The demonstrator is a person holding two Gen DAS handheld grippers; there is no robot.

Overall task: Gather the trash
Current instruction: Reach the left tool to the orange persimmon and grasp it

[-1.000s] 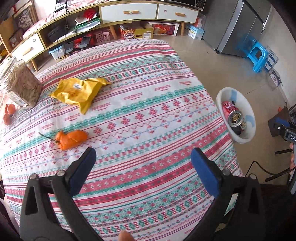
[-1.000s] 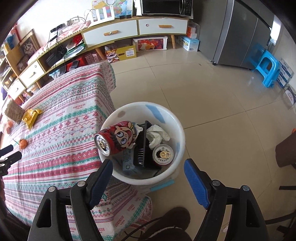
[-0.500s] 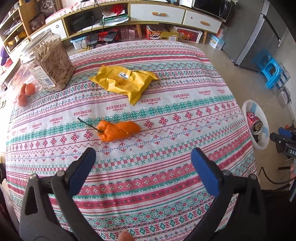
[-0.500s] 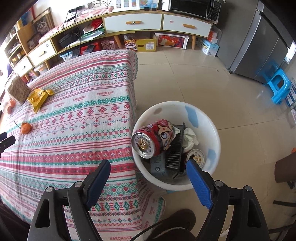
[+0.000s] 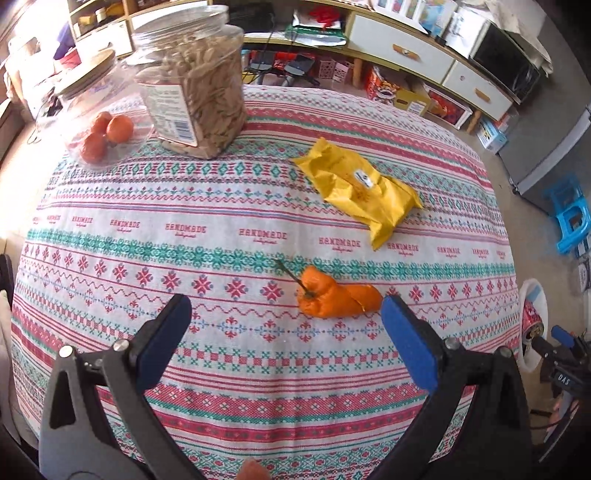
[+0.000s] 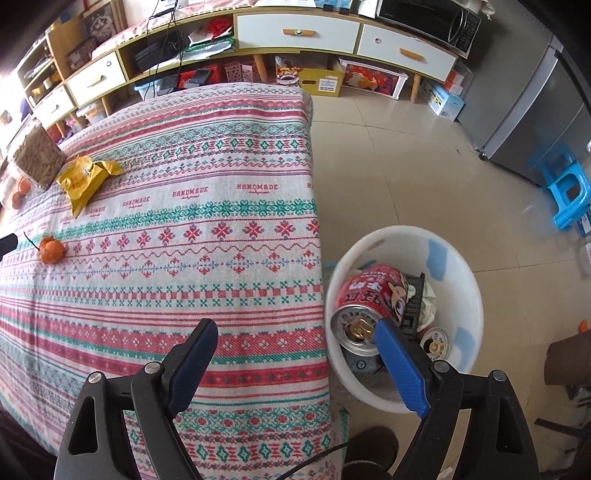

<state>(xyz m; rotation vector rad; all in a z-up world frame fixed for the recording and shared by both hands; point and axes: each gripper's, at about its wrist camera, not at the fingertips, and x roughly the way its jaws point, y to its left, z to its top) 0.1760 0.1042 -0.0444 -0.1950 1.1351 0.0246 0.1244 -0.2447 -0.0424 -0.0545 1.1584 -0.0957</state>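
Note:
An orange peel point(image 5: 332, 299) with a thin stem lies on the patterned tablecloth point(image 5: 221, 229), just ahead of my left gripper point(image 5: 286, 310) and close to its right fingertip. That gripper is open and empty. Farther back lies a crumpled yellow wrapper point(image 5: 362, 188). My right gripper point(image 6: 295, 328) hangs over the table's right edge, its jaws opening with nothing between them. A white bin point(image 6: 472, 288) on the floor beside the table holds a red can point(image 6: 373, 299) and other trash. The peel point(image 6: 51, 249) and wrapper point(image 6: 86, 175) also show far left in the right wrist view.
A clear jar of seeds point(image 5: 195, 92) and a clear container of tangerines point(image 5: 99, 136) stand at the table's back left. A low cabinet point(image 6: 295, 33), boxes, a grey fridge point(image 6: 535, 110) and a blue stool point(image 6: 569, 192) stand around the tiled floor.
Both grippers have shifted left. The peel now sits by the left gripper's right fingertip. The right gripper has left the bin for the table's edge, its jaws a little wider.

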